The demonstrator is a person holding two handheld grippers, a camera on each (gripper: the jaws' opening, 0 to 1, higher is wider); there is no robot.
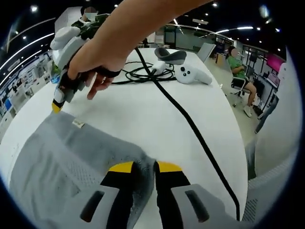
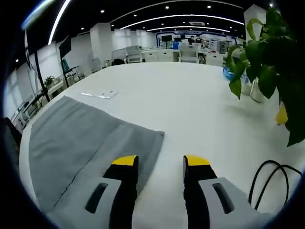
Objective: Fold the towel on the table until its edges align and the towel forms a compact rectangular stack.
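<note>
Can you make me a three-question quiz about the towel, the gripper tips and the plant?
1. Where is the grey towel?
A. flat on the white table
B. on a chair
C. on the floor

2. What colour are the right gripper tips?
A. red
B. yellow
C. green

3. How is the left gripper?
A. wide open over bare table
B. lying on its side
C. nearly shut on the towel's edge

Answers: 1 A, the towel is spread on the tabletop. 2 B, both tips are yellow. 3 C, towel fabric sits in the narrow gap.

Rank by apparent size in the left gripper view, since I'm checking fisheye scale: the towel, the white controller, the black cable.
1. towel, largest.
2. black cable, long but thin.
3. white controller, smallest, though it lies farther from the camera, so this is unsure.
</note>
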